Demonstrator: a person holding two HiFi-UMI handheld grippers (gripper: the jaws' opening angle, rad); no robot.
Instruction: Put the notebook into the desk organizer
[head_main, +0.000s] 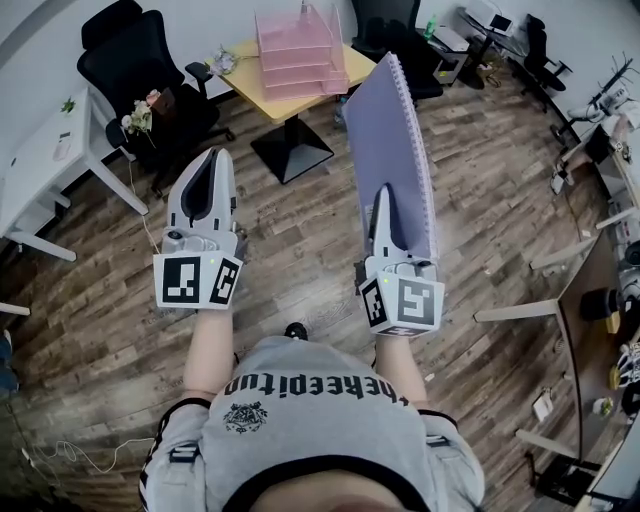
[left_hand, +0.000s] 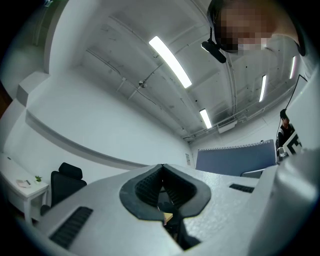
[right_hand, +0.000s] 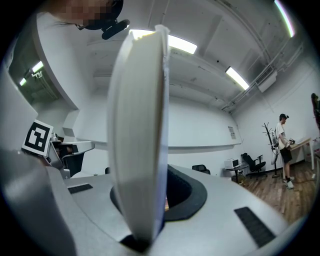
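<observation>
A purple spiral-bound notebook (head_main: 390, 130) stands on edge, pointing forward, with my right gripper (head_main: 383, 192) shut on its near end. In the right gripper view its white page edge (right_hand: 140, 125) rises straight up out of the right gripper (right_hand: 150, 197), with the jaws tight on both sides of it. The pink tiered desk organizer (head_main: 297, 50) sits on a small wooden table (head_main: 243, 82) ahead, beyond both grippers. My left gripper (head_main: 213, 157) is held out beside the right one, shut and holding nothing. In the left gripper view the left gripper (left_hand: 161, 166) has its tips touching, and the notebook (left_hand: 235, 160) shows at the right.
Wooden floor lies below. A black office chair (head_main: 140, 60) and a white desk (head_main: 50, 150) stand at the left, with flowers (head_main: 138, 118) between them. More chairs and desks (head_main: 590, 280) line the back and right. A person (right_hand: 282, 137) stands far off at the right.
</observation>
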